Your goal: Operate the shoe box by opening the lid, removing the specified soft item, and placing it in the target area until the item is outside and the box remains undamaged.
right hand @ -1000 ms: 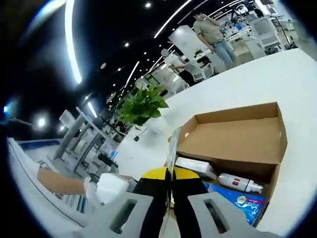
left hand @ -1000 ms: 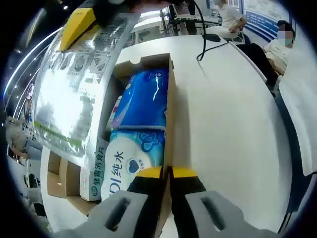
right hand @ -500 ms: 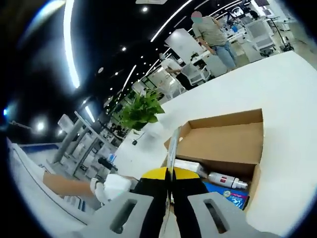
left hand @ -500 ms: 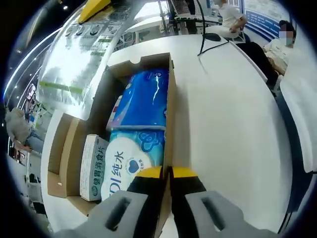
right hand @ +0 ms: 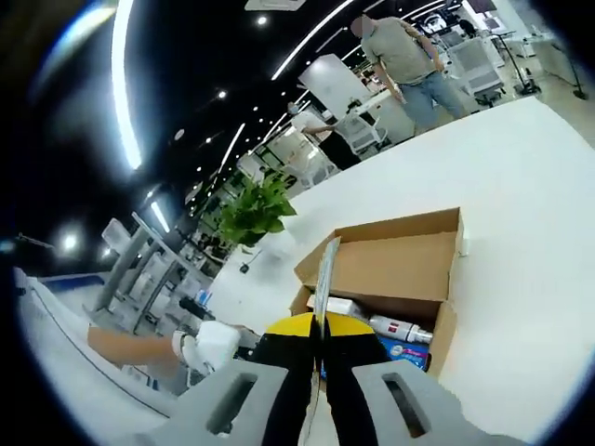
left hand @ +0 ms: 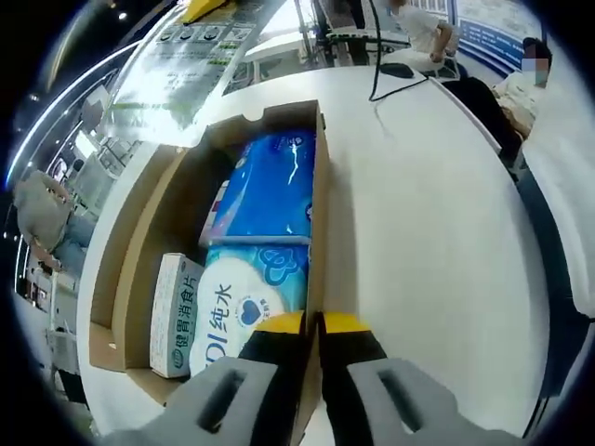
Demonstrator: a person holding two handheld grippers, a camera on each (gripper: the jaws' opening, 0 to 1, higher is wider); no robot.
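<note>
The open cardboard shoe box (left hand: 319, 186) lies on the white table (left hand: 428, 223). My left gripper (left hand: 311, 322) is shut on the box's right wall. Inside lie a blue soft pack (left hand: 274, 181), a blue and white wipes pack (left hand: 246, 293) and a small white carton (left hand: 172, 311). A shiny silver plastic bag (left hand: 181, 70) hangs above the box's far left. The right gripper's yellow tip (left hand: 209, 7) holds the bag's top. In the right gripper view, my right gripper (right hand: 319, 321) is shut on the bag's thin edge (right hand: 323, 274), high above the box (right hand: 390, 265).
A black cable (left hand: 381, 79) runs across the far table. Seated people (left hand: 530, 79) are at the table's far right. In the right gripper view a potted plant (right hand: 251, 209) stands beyond the box, a person (right hand: 409, 56) stands far off, and a gloved hand (right hand: 214, 346) is at lower left.
The silver bag has risen out of the box and away toward the far left, uncovering the box's left side. The right view has climbed, so the box looks smaller. The left gripper has not moved.
</note>
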